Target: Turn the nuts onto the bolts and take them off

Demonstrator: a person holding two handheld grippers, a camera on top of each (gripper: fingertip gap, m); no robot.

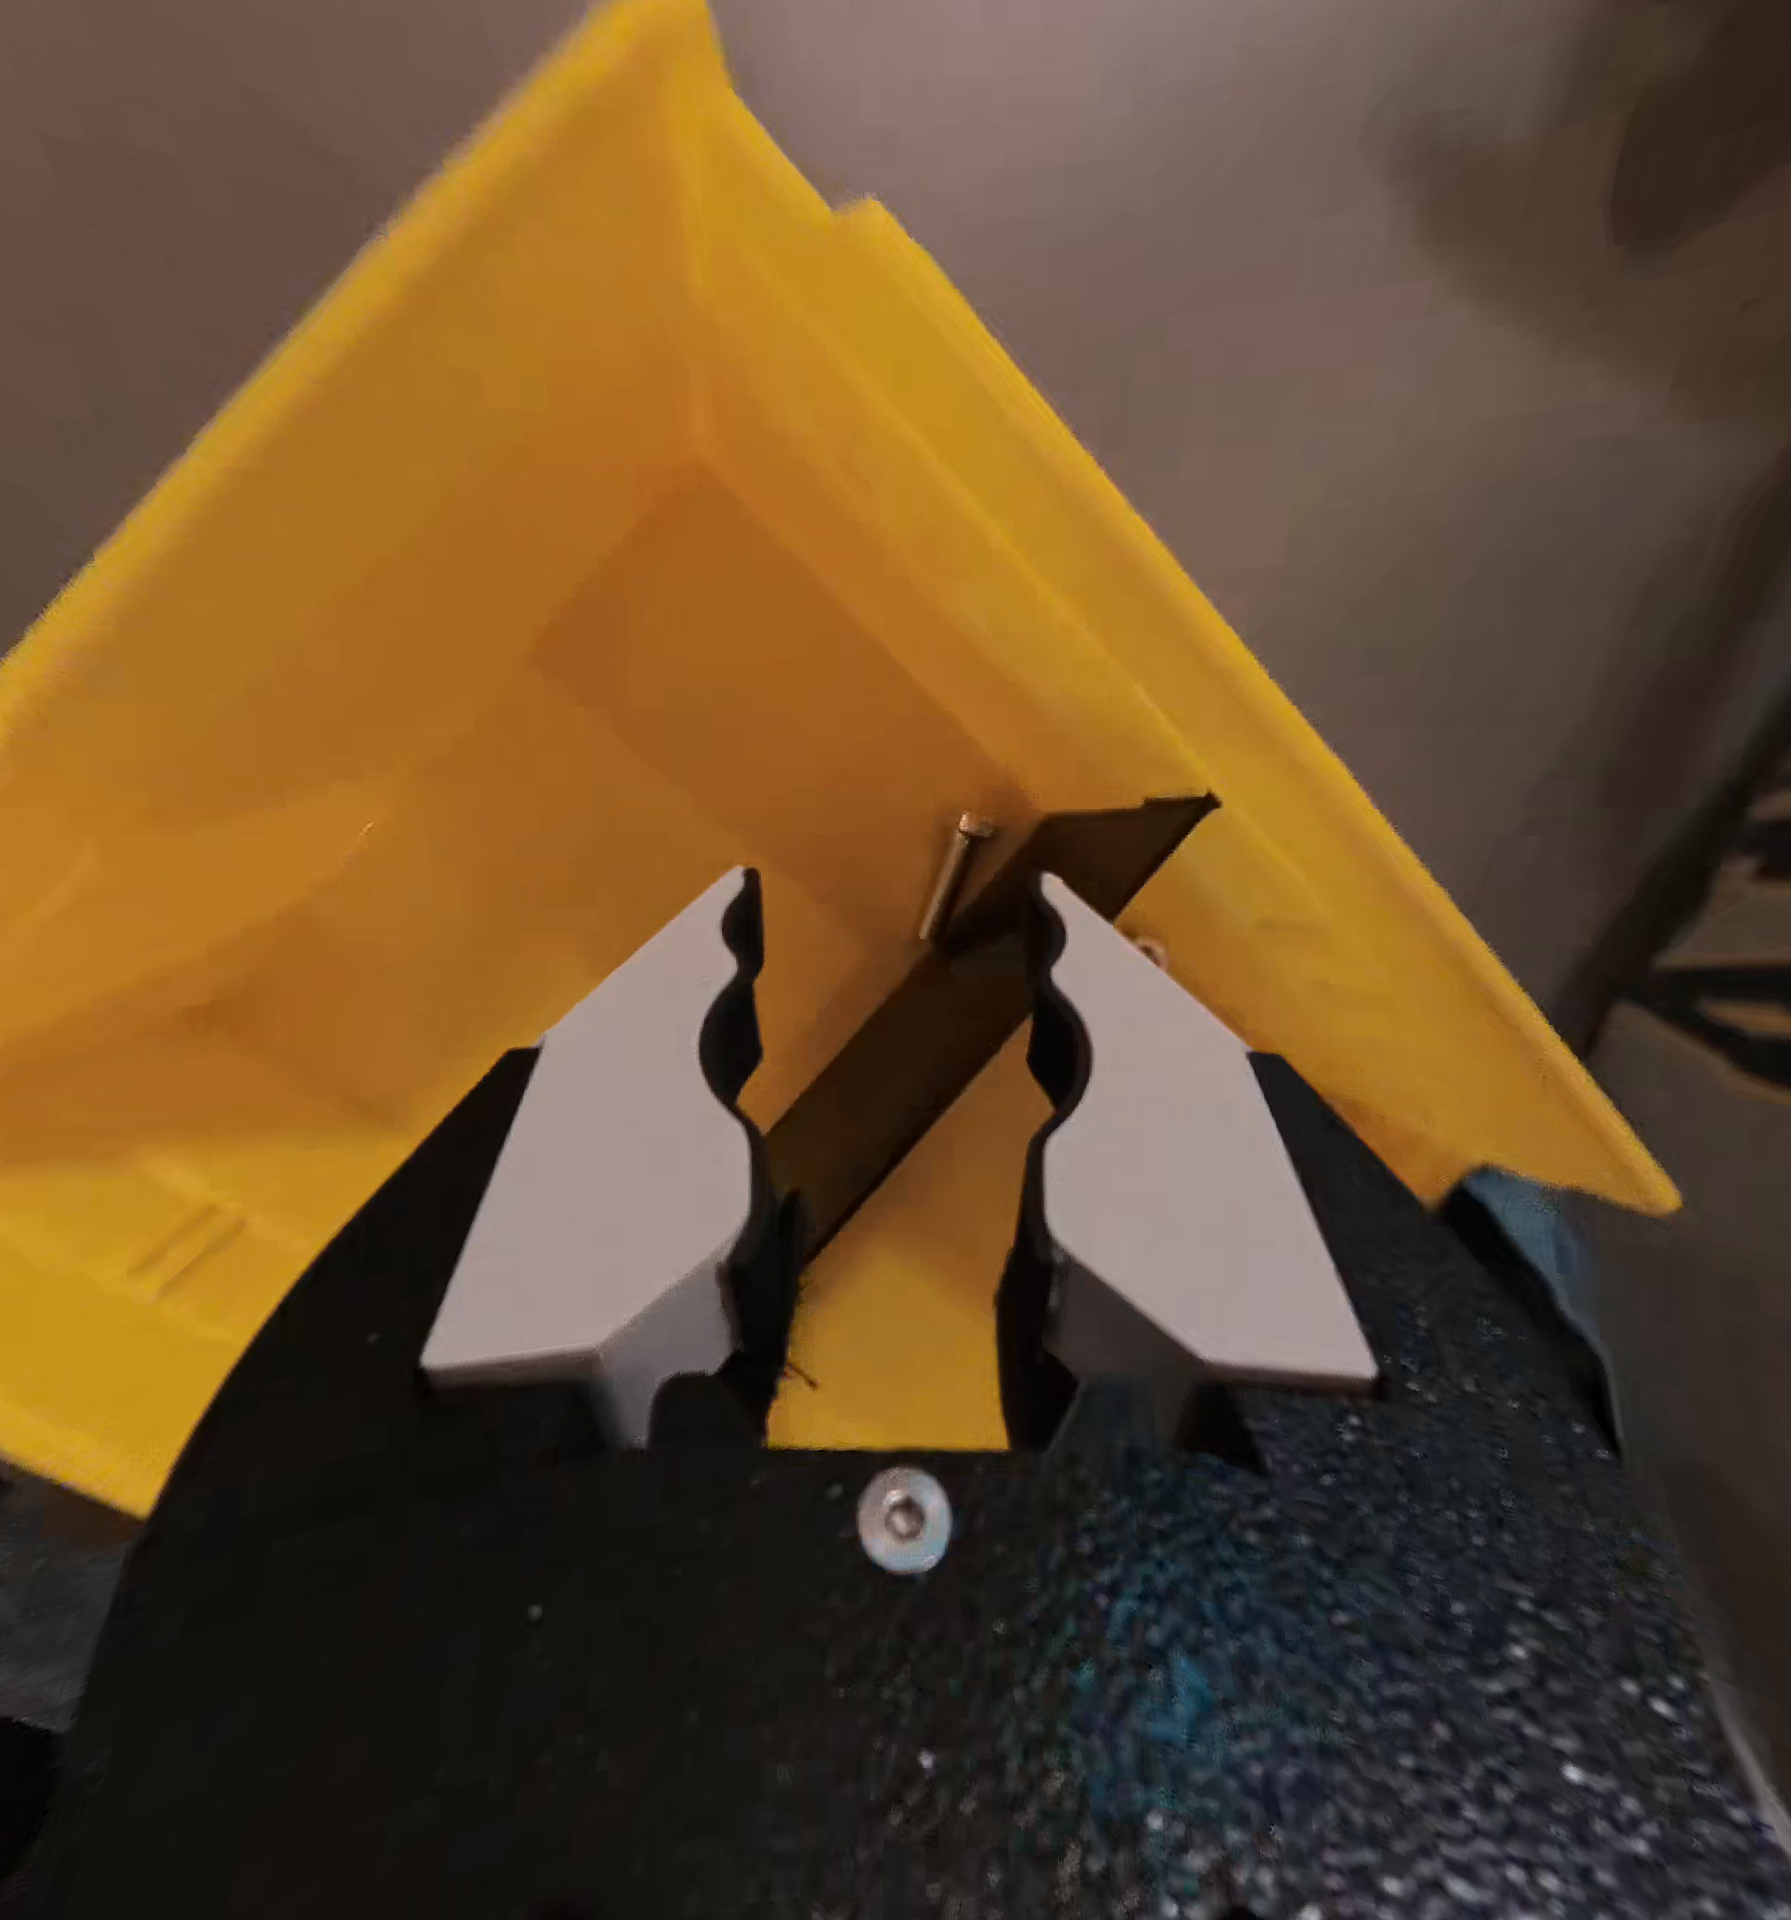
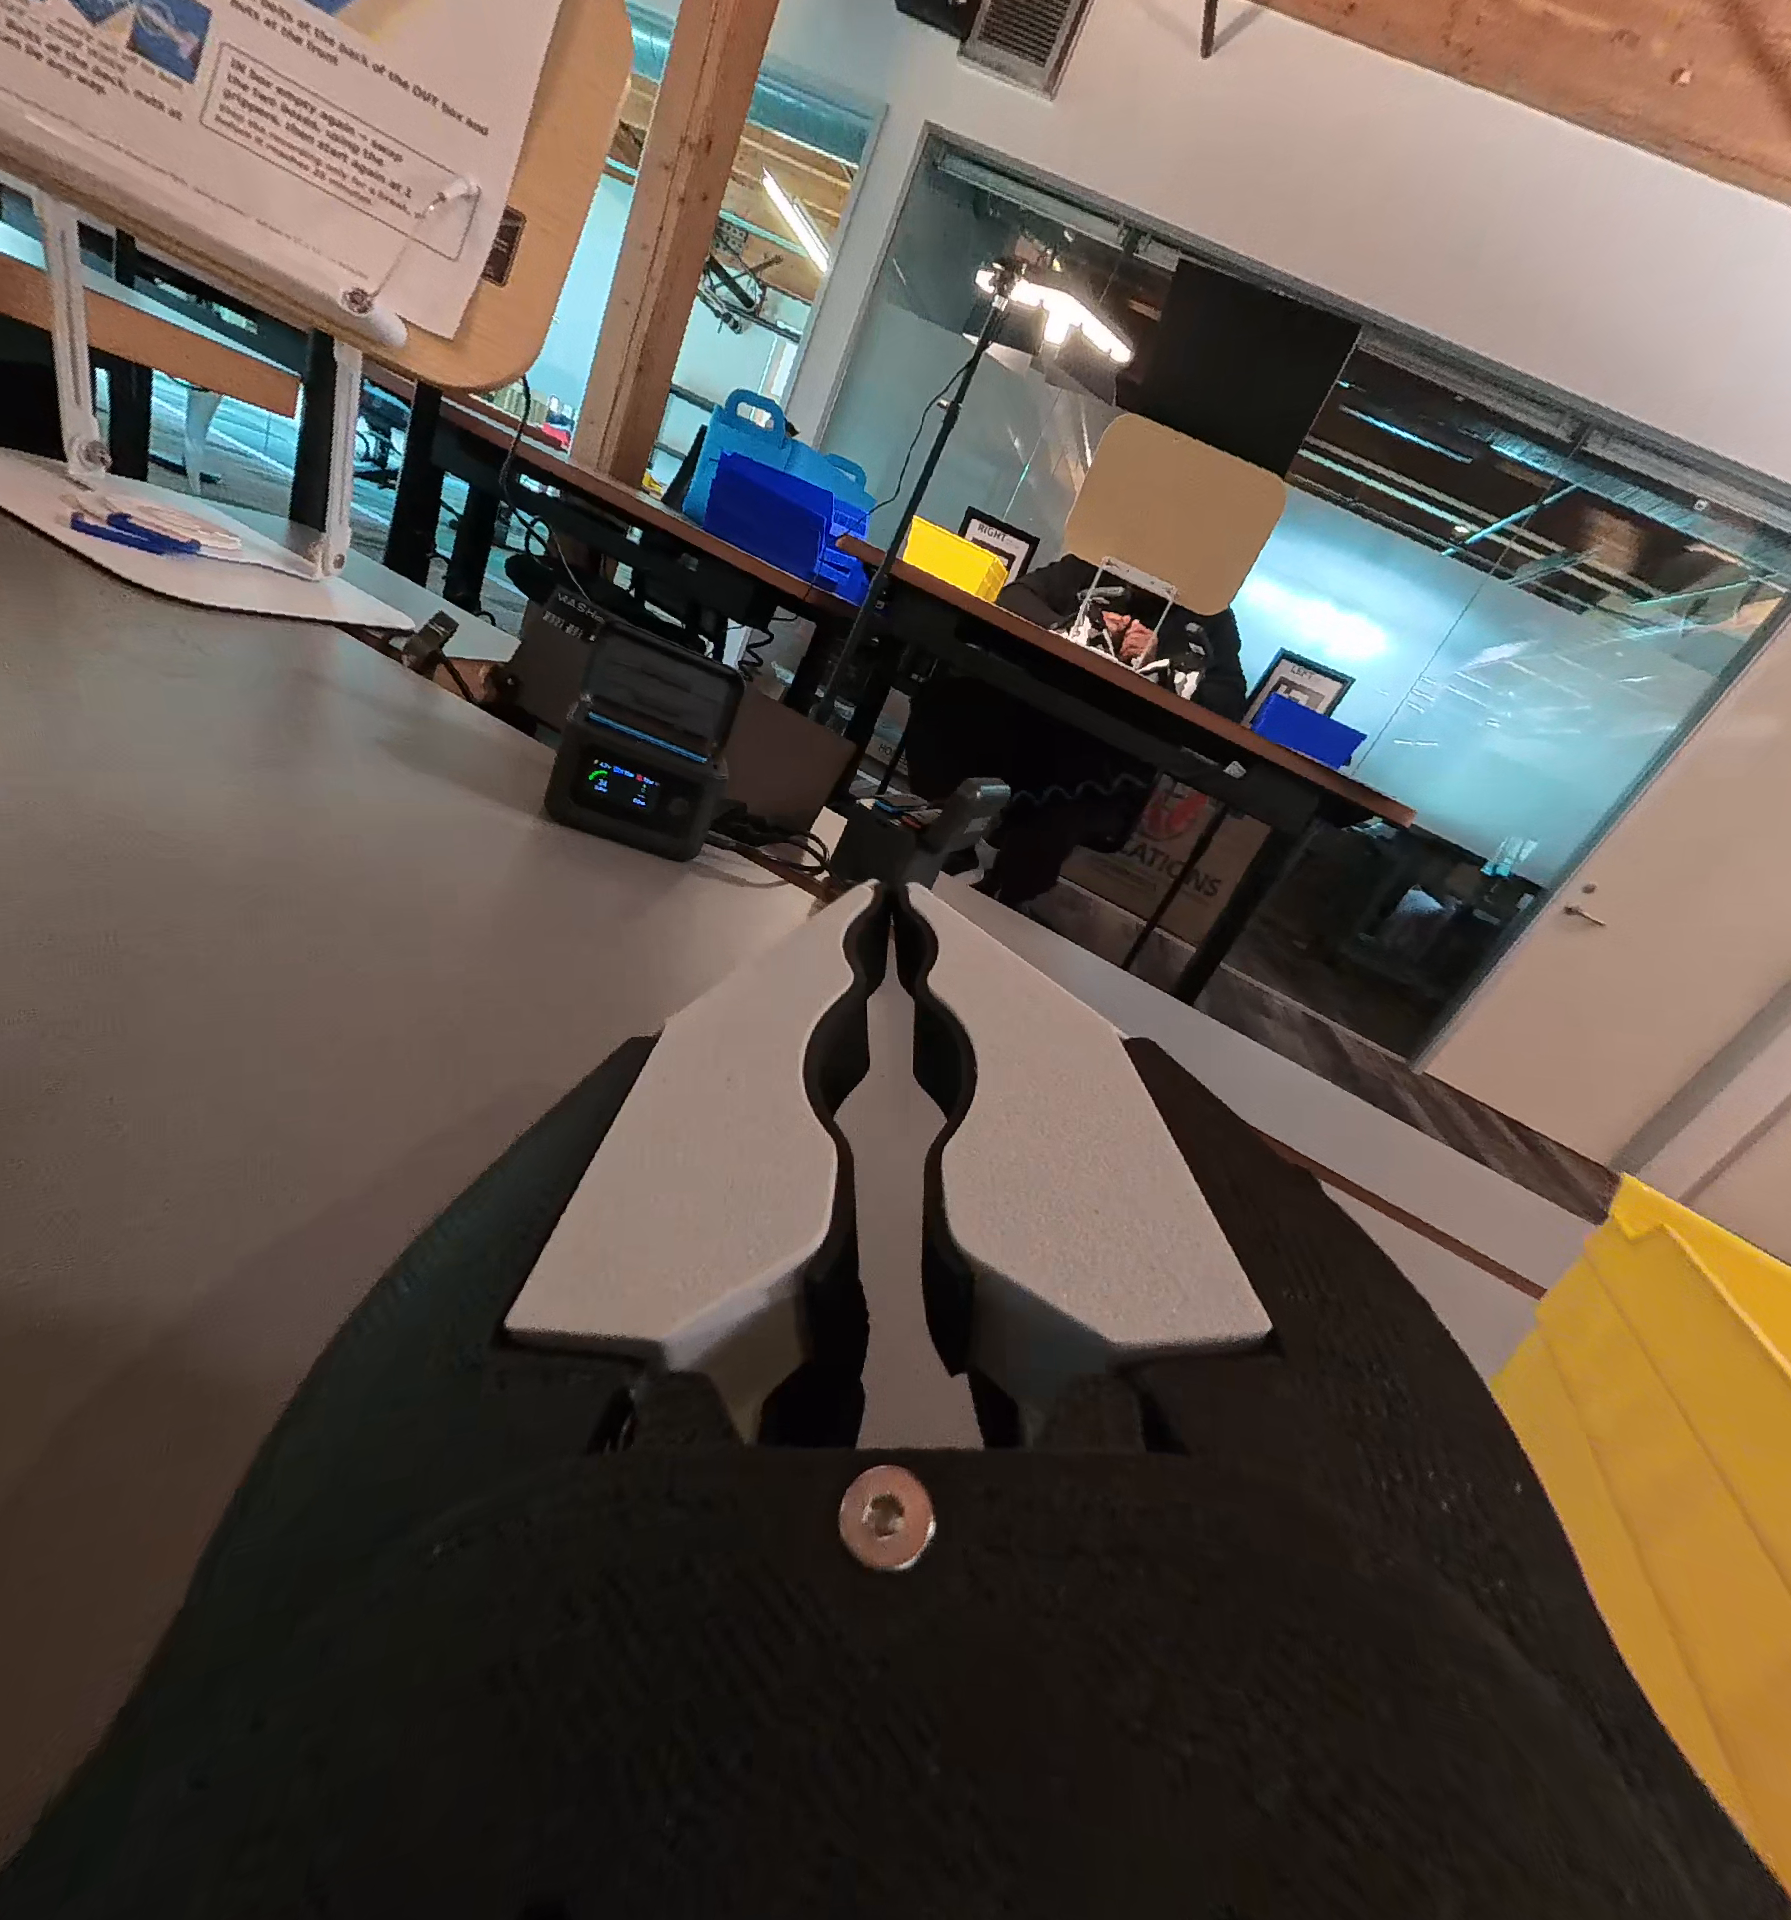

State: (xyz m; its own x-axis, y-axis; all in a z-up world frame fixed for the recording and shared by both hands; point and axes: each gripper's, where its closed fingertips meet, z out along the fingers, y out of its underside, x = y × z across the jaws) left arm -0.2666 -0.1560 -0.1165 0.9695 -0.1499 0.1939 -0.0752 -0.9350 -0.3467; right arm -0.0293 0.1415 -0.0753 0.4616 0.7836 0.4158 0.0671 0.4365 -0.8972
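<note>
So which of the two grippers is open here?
The left gripper: its fingers stand apart over the yellow bin near a bolt. The right gripper is closed, empty.

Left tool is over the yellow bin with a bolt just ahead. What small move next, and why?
Probably ease the left tool forward and slightly right, down onto the bolt, then close. Its jaws stand open and empty, and the bolt lies on the floor of the yellow bin against the black divider, just past the tips. The right tool is shut, holding nothing visible, so it can wait.
</note>
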